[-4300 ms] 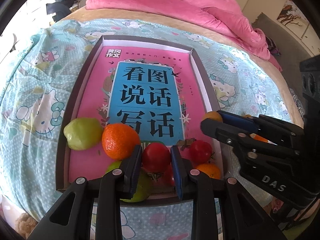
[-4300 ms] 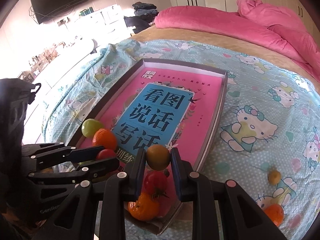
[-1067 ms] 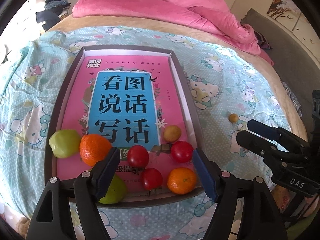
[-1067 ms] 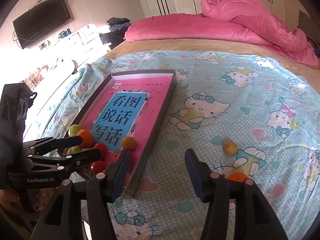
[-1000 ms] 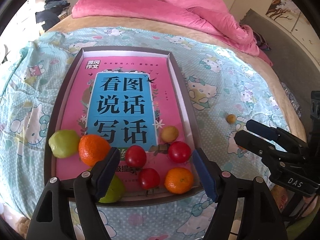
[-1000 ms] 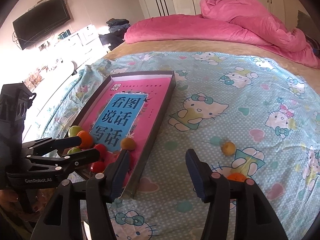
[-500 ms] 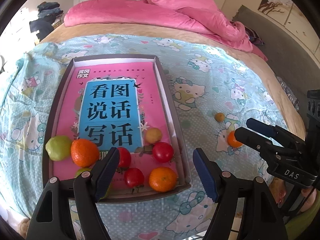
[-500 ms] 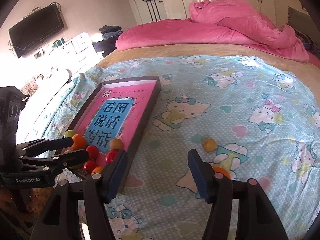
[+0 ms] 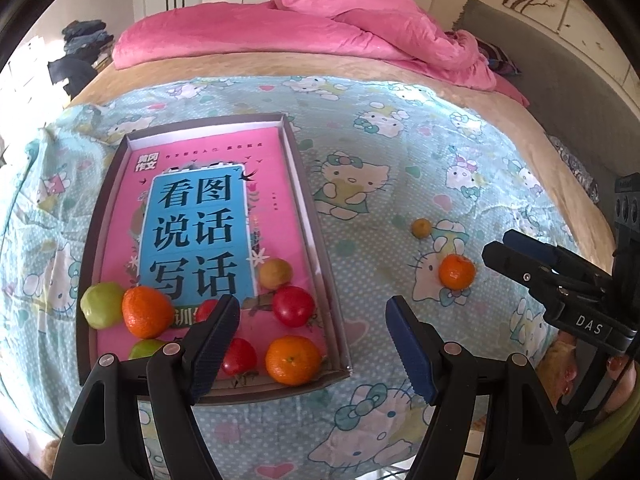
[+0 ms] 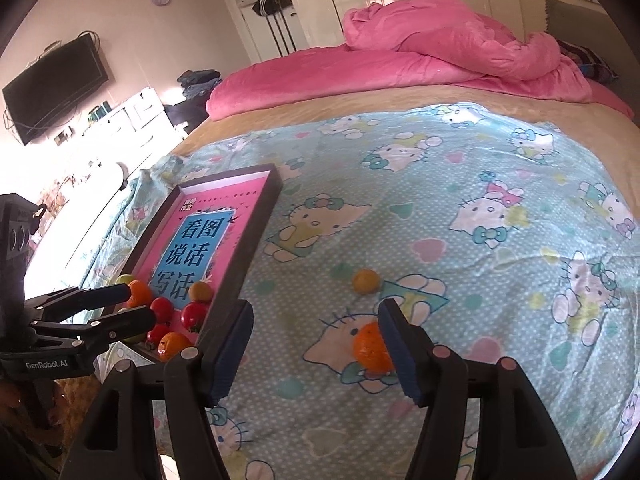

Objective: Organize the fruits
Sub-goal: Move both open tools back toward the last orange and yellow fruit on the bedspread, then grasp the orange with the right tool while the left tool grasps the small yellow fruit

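Observation:
A dark shallow tray (image 9: 304, 184) (image 10: 256, 236) lined with a pink book lies on the bed. At its near end sit several fruits: a green one (image 9: 102, 304), an orange (image 9: 146, 312), tomatoes (image 9: 293, 306), a tangerine (image 9: 293, 360) and a small yellow fruit (image 9: 275, 274). On the sheet to the right lie an orange tangerine (image 9: 457, 272) (image 10: 370, 346) and a small yellow fruit (image 9: 421, 228) (image 10: 365, 281). My left gripper (image 9: 314, 344) hangs open over the tray's near right corner, holding nothing. My right gripper (image 10: 316, 344) is opening, empty, with the loose tangerine just behind its right finger.
The bed is covered by a light blue cartoon-cat sheet (image 10: 460, 216) with a pink quilt (image 10: 420, 52) heaped at the far end. A grey headboard (image 9: 560, 92) runs along the right. A television (image 10: 56, 88) and white drawers stand by the left wall.
Both grippers have shifted right, so the tray slid left in both views. The loose tangerine and yellow fruit came closer to my right gripper, whose jaws have widened.

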